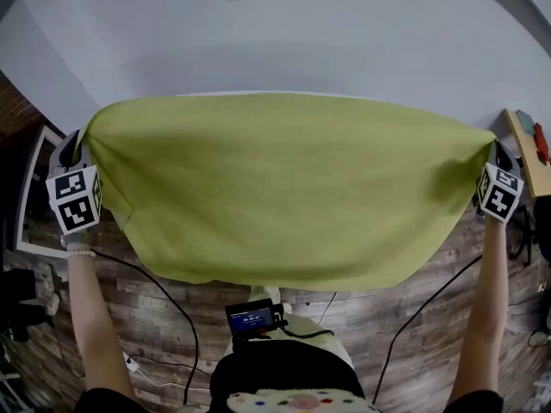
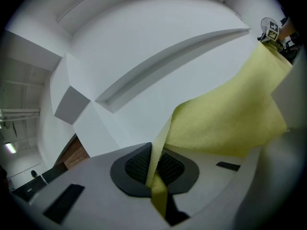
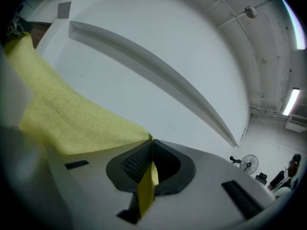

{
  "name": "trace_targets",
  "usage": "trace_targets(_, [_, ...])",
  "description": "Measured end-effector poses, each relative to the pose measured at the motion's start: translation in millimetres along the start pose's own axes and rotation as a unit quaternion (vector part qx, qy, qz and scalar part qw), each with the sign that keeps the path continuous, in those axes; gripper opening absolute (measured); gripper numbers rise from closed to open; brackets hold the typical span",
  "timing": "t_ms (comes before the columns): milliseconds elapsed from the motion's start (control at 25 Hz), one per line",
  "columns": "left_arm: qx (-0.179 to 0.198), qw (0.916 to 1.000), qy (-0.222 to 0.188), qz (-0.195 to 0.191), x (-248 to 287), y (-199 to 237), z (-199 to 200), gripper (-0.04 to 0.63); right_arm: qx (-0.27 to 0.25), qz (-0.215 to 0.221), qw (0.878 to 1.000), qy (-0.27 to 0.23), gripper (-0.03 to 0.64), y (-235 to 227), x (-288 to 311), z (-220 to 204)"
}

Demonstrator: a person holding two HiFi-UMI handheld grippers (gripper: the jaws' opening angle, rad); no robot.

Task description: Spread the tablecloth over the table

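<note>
Cloth: yellow-green woven tablecloth (image 1: 284, 188), spread wide
Edges: near edge hangs loose
Claws: left gripper (image 2: 156, 169); right gripper (image 3: 148, 164); both pinch corners

Head camera sits up top, staring forward and steeply down past both outstretched arms. The tablecloth (image 1: 284, 188) fills the middle, with the left gripper (image 1: 74, 149) at the left edge, the right gripper (image 1: 498, 157) at the right edge and the plank floor (image 1: 155, 308) underneath. The left gripper view rides close behind its own jaws and faces out along them. There the tablecloth runs off to the right, where the right gripper shows small in the top corner. The right gripper view mirrors that: close behind its jaws, tablecloth running away to the upper left. All three views share the tablecloth.
</note>
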State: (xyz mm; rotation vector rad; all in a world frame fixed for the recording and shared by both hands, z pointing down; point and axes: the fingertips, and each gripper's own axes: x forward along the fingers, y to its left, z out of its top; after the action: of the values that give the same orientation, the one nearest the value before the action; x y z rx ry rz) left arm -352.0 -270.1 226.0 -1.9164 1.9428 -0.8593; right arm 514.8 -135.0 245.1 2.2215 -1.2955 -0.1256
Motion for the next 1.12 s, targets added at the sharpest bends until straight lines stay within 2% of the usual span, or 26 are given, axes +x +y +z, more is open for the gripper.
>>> trace_targets(280, [0.01,0.9979,0.053,-0.037,70,-34,-30,0.015,-0.02,0.011,0.998,0.051,0.034,44,53,-20])
trace_targets(600, [0.012,0.9904,0.115,-0.075,133,-76,-77,0.015,-0.037,0.03,0.992,0.115,0.035,98,101,-53])
trace_targets(840, [0.006,0.983,0.159,-0.091,172,-104,-113,0.015,-0.055,0.047,0.986,0.151,0.034,130,138,-86])
trace_targets(1120, [0.008,0.9765,0.195,-0.09,212,-123,-139,0.015,-0.077,0.068,0.979,0.174,0.035,167,173,-103])
